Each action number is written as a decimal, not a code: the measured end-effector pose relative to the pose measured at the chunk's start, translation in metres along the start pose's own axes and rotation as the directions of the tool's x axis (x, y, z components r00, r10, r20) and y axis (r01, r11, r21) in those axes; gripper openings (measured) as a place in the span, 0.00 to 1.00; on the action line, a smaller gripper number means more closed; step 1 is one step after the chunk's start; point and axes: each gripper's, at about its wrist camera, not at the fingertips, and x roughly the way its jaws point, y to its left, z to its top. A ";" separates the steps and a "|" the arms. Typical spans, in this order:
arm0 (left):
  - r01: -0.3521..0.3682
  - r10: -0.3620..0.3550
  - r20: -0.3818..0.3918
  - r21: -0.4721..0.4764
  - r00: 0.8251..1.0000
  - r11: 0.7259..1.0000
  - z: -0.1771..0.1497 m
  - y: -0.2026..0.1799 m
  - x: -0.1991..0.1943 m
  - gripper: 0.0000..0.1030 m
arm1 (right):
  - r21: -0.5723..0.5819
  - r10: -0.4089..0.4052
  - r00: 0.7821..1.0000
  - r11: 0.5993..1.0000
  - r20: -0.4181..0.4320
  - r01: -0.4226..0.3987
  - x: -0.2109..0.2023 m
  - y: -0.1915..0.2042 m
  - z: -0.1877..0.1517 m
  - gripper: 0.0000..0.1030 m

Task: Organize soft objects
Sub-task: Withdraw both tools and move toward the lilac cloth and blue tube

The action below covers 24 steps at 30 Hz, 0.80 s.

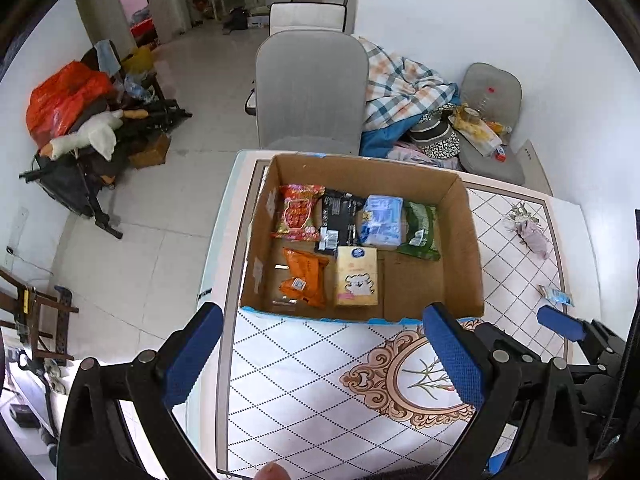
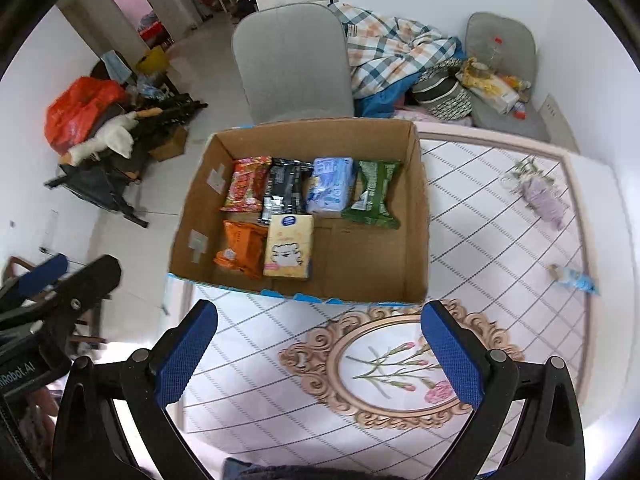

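Cardboard box [image 1: 460,240] sits on the patterned tabletop [image 1: 304,380] in the left wrist view, holding six soft packets: a red one [image 1: 298,212], a black one [image 1: 339,220], a pale blue one [image 1: 382,220] and a green one [image 1: 420,230] along the far wall, with an orange packet [image 1: 304,282] and a yellow tissue pack [image 1: 356,276] in front. The left tool [image 1: 320,356] hovers just short of the box's near wall, spread wide and gripping nothing. To its right, a crumpled lilac bundle [image 1: 530,232] and a small blue sachet [image 1: 558,296] lie loose on the tabletop, well apart from the box. From the right wrist view, the right tool [image 2: 318,352] also hangs released and empty near the box [image 2: 416,220], with the lilac bundle [image 2: 540,196] and blue sachet [image 2: 578,278] off to its right. Both leftovers look light and squashy; the bundle should be pinched across its thick middle, while the thin sachet looks slippery and likely needs a hold across its short edges.
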 end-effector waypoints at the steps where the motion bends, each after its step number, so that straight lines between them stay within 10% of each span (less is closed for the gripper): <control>1: -0.005 0.005 0.009 0.017 1.000 1.000 0.003 -0.009 -0.002 1.00 | 0.014 0.004 1.000 1.000 0.005 -0.004 -0.001 -0.005 0.000 1.00; 11: 0.063 -0.052 -0.056 0.233 0.997 0.970 0.038 -0.171 0.038 0.99 | 0.436 -0.001 1.000 0.900 -0.001 0.002 -0.013 -0.196 -0.006 1.00; 21: 0.199 -0.123 -0.401 0.155 0.908 0.968 0.077 -0.364 0.183 0.99 | 0.882 0.006 0.998 0.468 -0.061 0.051 0.037 -0.487 -0.047 0.88; 24: 0.244 -0.180 -0.512 0.061 0.840 0.968 0.080 -0.399 0.233 0.99 | 0.920 0.080 0.993 0.388 -0.090 0.052 0.076 -0.534 -0.050 0.75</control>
